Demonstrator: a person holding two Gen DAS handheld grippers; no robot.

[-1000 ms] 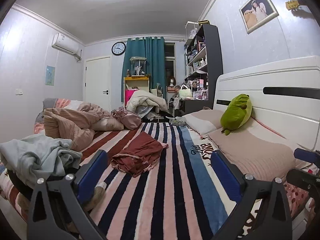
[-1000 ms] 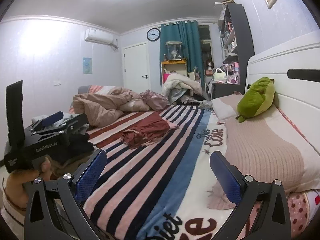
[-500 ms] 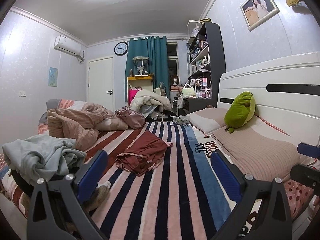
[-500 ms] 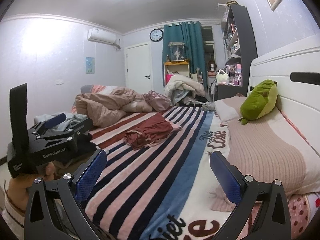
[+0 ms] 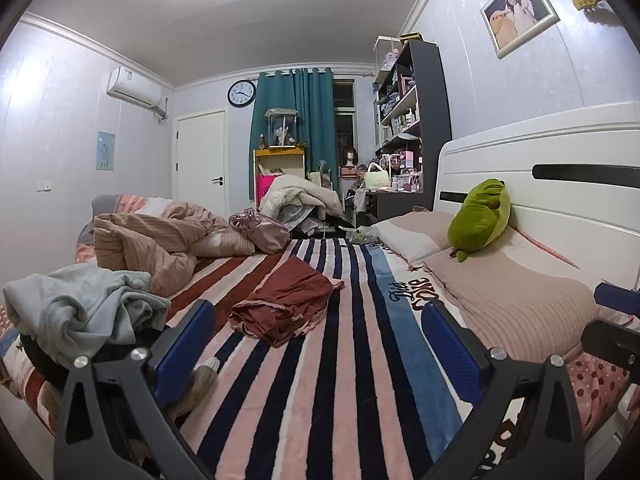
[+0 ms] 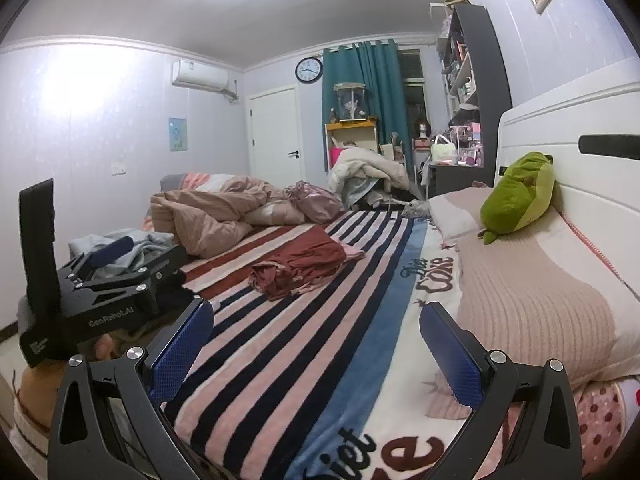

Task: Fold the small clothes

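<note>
Crumpled rust-red garment (image 5: pixel 286 306) lies in a loose heap near the middle of the striped blanket (image 5: pixel 344 380) that covers the bed, well ahead of both tools and touched by neither. From the left wrist view the left gripper (image 5: pixel 316 344) hovers low over the blanket with its blue-padded fingers (image 5: pixel 182 342) spread wide and nothing between them. From the right wrist view the right gripper (image 6: pixel 316 350) is likewise spread wide with nothing in it, over the blanket's near end, its fingers (image 6: pixel 450 354) apart; the left tool's black body shows at that view's left edge. A pale grey-blue bundle of clothing (image 5: pixel 80 308) sits at the blanket's left edge, near the left fingers. Behind it a pink-beige quilt (image 5: pixel 152 240) lies bunched up. A green plush toy (image 5: pixel 480 216) leans on the white headboard (image 5: pixel 560 168), above a ribbed beige pillow (image 5: pixel 516 300) on the right.
</note>
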